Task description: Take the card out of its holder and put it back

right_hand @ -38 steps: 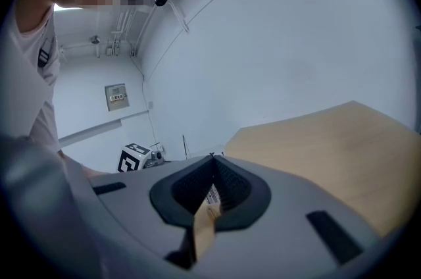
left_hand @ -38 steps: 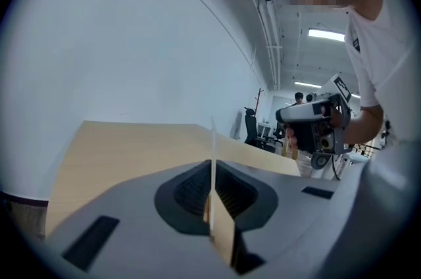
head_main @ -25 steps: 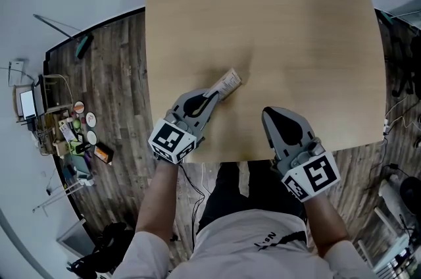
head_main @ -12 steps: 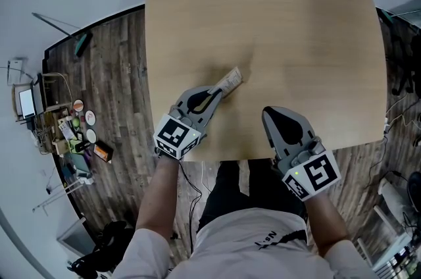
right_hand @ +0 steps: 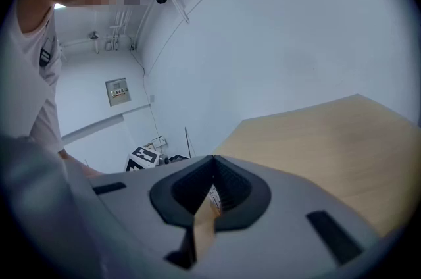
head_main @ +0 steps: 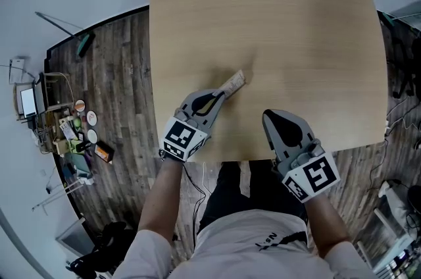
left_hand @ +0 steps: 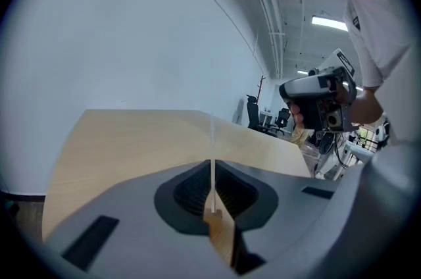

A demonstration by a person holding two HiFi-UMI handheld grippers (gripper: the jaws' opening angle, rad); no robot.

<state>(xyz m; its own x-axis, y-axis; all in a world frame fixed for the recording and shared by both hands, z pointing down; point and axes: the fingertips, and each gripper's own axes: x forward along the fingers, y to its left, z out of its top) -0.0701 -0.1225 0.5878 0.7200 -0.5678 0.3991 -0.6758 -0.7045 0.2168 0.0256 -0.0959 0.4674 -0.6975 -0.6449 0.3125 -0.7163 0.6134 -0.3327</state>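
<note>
Since 1 second ago the left gripper (head_main: 221, 94) has edged a little to the right over the table (head_main: 276, 14). The card (head_main: 234, 81) at its tip has turned nearer to edge-on and shows as a thinner strip. The right gripper (head_main: 269, 114) sits where it was.

From the head view, both grippers are over the near edge of the table, well apart. The card pokes out up and to the right from the left one, its shadow on the wood just beside it (whether it sits in its holder I cannot tell).

From the left gripper view, the 2 jaws stand very narrow, having just eased apart a touch. The card is upright and edge-on, pinched between them.

From the right gripper view, the 2 jaws are closed together and grip nothing; the wood of the table shows through the slit below their tips.
</note>
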